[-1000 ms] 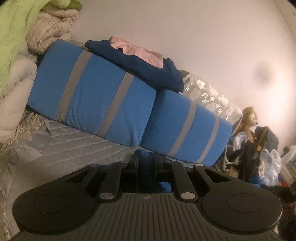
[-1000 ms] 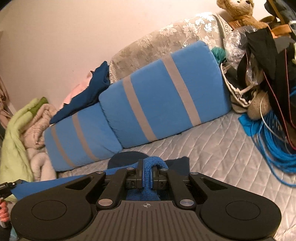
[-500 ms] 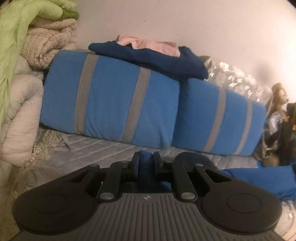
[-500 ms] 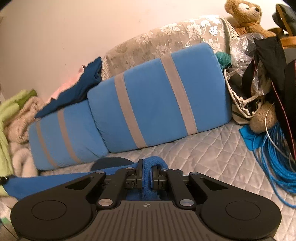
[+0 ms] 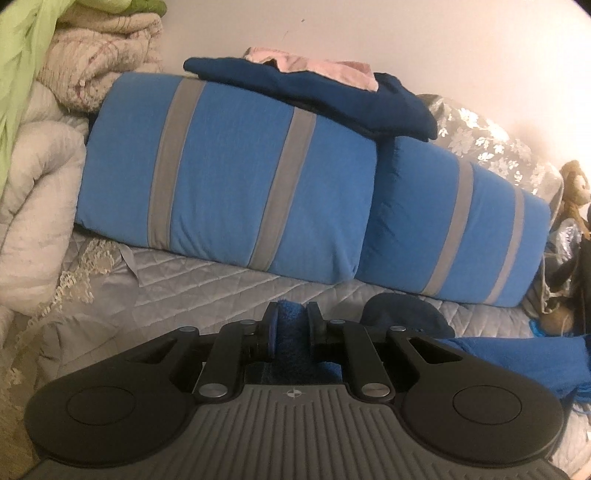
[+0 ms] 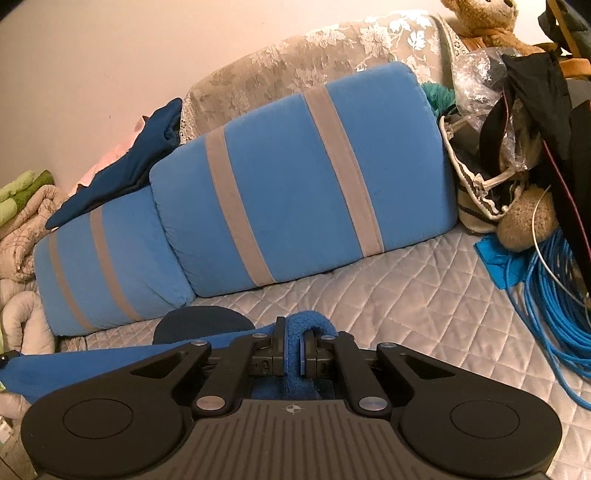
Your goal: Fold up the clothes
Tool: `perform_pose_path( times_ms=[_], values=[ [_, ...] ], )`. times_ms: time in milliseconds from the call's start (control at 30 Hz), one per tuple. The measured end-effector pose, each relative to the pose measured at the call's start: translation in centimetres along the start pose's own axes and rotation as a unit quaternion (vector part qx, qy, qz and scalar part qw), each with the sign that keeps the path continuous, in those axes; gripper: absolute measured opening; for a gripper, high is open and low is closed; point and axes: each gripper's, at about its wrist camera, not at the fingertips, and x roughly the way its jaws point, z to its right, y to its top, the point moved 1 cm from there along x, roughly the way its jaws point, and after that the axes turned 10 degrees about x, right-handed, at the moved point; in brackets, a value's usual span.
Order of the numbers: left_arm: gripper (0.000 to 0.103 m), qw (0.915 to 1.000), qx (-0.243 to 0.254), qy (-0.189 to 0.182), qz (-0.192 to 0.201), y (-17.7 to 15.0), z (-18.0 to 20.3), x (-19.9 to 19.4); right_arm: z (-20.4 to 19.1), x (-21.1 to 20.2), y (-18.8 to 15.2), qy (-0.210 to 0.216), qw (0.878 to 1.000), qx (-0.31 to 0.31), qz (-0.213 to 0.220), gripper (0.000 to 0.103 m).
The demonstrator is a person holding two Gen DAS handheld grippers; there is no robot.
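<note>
I hold a blue fleece garment (image 5: 524, 358) stretched between both grippers above the grey quilted bed (image 5: 207, 284). My left gripper (image 5: 290, 325) is shut on one bunched end of it. My right gripper (image 6: 293, 345) is shut on the other end, and the blue cloth (image 6: 92, 363) runs off to the left from it. A dark rounded part of the garment (image 6: 203, 321) lies on the quilt just beyond the fingers. Most of the cloth is hidden under the gripper bodies.
Two blue cushions with grey stripes (image 5: 236, 181) (image 6: 295, 184) lean along the wall. Folded navy and pink clothes (image 5: 325, 88) lie on top. Stacked blankets (image 5: 74, 70) stand at the left. A teddy bear (image 6: 487, 22), bags and a blue cable coil (image 6: 554, 295) crowd the right.
Both grippers stay shut on the blue garment. The left view has swung left and levelled, bringing the cushions closer. The right gripper has moved nearer the cushions, and the cloth spans wider between them.
</note>
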Motion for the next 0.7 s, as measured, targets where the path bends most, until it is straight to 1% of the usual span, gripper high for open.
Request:
perform_pose_path(
  times_ms=[133, 267, 400, 700],
  values=[
    [0.015, 0.9999, -0.012, -0.002, -0.009, -0.3, -0.7, 1.2, 0.1, 0.9, 0.2, 0.014, 1.0, -0.002, -0.001, 0.007],
    [0.015, 0.9993, -0.033, -0.012, -0.017, -0.5, -1.7, 2.9, 0.1, 2.3, 0.4, 0.02, 1.0, -0.005, -0.004, 0.007],
    [0.015, 0.9985, -0.046, -0.017, -0.026, -0.5, -2.2, 5.0, 0.4, 4.6, 0.7, 0.013, 1.0, 0.0, -0.011, 0.007],
    [0.015, 0.9959, -0.066, -0.011, -0.061, -0.9, -3.0, 10.7, 1.0, 10.5, 1.0, -0.022, 0.999, 0.006, -0.035, 0.007]
  ],
)
